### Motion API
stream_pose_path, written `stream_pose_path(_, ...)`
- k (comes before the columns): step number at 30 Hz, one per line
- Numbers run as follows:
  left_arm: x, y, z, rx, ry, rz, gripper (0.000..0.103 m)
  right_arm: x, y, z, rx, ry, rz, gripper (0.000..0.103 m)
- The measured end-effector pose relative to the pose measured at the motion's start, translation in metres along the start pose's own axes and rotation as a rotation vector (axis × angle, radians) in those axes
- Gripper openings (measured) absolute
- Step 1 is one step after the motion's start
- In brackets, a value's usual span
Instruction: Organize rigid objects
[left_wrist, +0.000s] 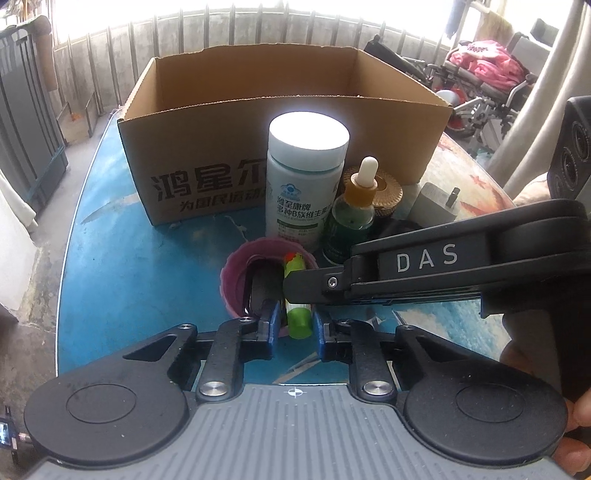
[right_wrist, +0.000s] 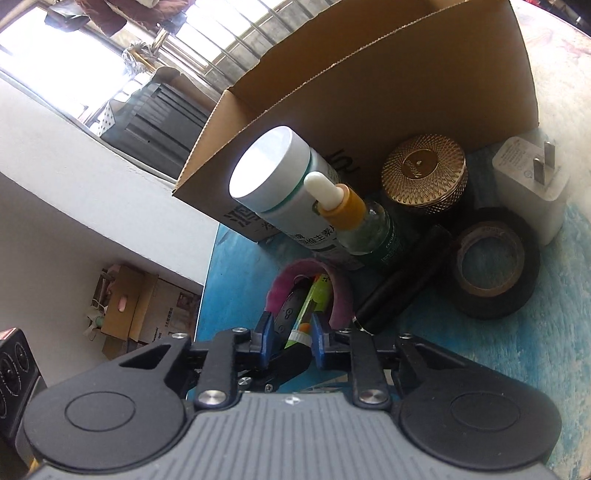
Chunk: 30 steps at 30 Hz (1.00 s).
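Observation:
A pink cup (left_wrist: 232, 280) stands on the blue table (left_wrist: 129, 258) and holds a green tube (left_wrist: 297, 317) and a black device (left_wrist: 258, 288). My left gripper (left_wrist: 294, 326) has its blue pads on either side of the tube's green cap. My right gripper (right_wrist: 292, 334) reaches in from the right, its pads close around the same tube (right_wrist: 314, 299); its finger (left_wrist: 314, 288) crosses the left wrist view. Behind stand a white pill bottle (left_wrist: 306, 184), a green dropper bottle (left_wrist: 351, 218) and an open cardboard box (left_wrist: 280, 122).
A gold-lidded jar (right_wrist: 424, 173), a white plug adapter (right_wrist: 532, 188), a roll of black tape (right_wrist: 491, 262) and a black cylinder (right_wrist: 402, 284) lie to the right of the cup. The table's edge curves along the left.

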<state>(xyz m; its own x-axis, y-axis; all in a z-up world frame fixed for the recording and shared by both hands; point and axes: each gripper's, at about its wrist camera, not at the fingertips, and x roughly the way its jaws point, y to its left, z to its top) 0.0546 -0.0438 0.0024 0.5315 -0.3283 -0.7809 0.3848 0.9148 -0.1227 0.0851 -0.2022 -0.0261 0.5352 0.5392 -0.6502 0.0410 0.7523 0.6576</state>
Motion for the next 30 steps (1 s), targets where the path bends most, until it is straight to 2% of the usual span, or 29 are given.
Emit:
stream_pose_path(6,-0.005,0.003,-0.003,-0.013,0.006,-0.021,0.014,-0.001,-0.002,-0.003,0.029,0.015,0.004,0.013)
stream_pose_path(20,0.001,0.008,-0.001,-0.030,0.048,-0.015,0.015,0.009,-0.002,-0.003,0.069,0.042,-0.009,0.013)
stream_pose_path(30,-0.009,0.008,0.000,-0.042,0.014,-0.011,0.013,0.002,0.001,-0.006,0.073,0.013,0.019,0.013)
